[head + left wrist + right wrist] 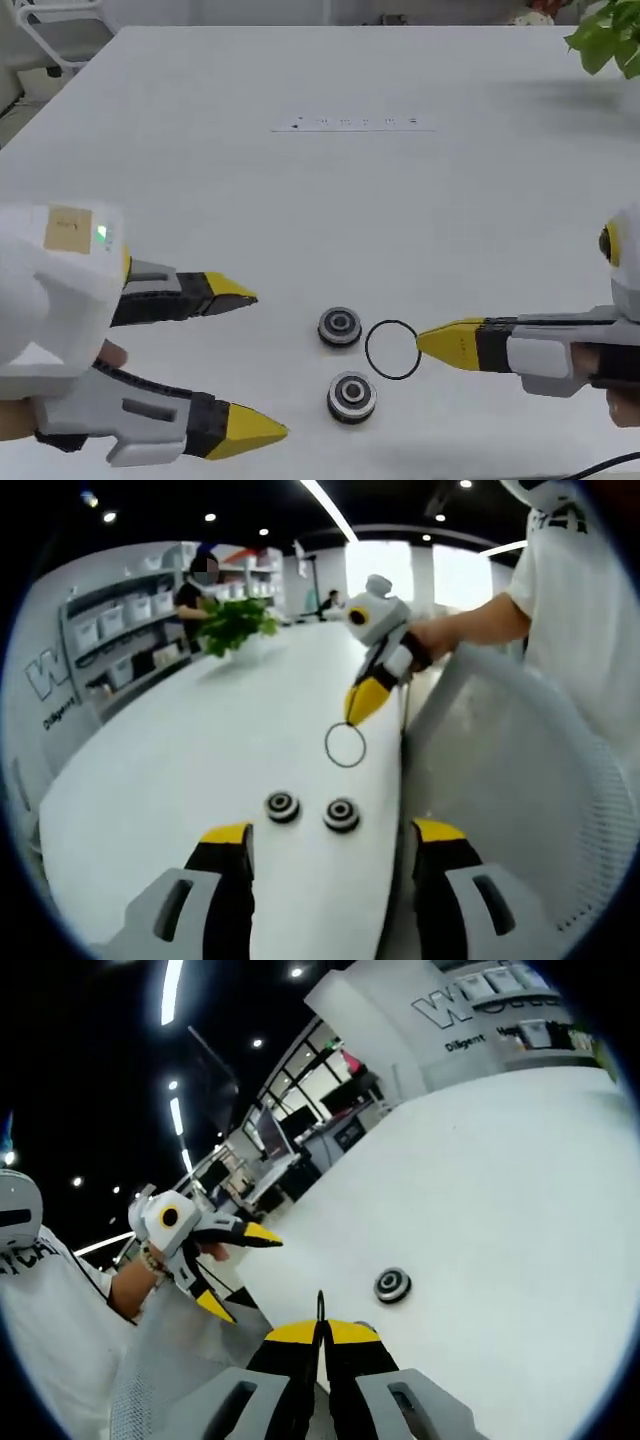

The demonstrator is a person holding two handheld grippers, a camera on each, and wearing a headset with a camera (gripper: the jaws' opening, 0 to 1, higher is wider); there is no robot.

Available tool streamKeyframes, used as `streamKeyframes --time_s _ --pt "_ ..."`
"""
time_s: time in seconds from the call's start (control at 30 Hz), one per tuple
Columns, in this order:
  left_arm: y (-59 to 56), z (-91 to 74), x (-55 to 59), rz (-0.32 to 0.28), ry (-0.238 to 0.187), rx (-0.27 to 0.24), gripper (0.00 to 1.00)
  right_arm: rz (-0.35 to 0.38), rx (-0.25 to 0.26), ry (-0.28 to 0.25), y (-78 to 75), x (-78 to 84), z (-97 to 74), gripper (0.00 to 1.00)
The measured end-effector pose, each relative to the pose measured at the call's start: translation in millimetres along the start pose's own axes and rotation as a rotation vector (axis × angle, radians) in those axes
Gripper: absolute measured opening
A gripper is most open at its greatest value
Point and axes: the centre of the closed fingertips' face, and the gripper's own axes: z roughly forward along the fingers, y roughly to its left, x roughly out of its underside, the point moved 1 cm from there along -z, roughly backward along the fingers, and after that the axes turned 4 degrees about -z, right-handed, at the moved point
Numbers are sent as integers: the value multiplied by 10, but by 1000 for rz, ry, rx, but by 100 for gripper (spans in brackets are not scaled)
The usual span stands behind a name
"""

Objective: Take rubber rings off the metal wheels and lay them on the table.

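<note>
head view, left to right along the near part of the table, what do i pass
left gripper → far wheel → ring → right gripper. The near wheel overlaps the far wheel and ring sideways, so it is left out.

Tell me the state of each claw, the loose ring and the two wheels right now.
left claw: open, holding nothing.
right claw: shut on the rubber ring.
rubber ring: off the wheels, pinched at its rim.
far wheel: flat on the table, untouched.
near wheel: flat on the table, untouched.
</note>
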Motion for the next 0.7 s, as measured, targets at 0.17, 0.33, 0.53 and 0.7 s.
streamKeyframes --time_s 0.17,0.33,0.53,0.7 --pt "113 -241 79 -33 -5 -81 67 -35 23 -6 110 -113 -42 0" --pt "190 -487 134 -69 -24 -154 67 -64 14 -18 262 -239 -44 0" --pt "182 -618 253 -98 -22 -193 67 -95 6 -12 378 -305 19 0" --pt "189 -704 315 -126 -34 -214 67 -108 -2 0 446 -321 115 0"
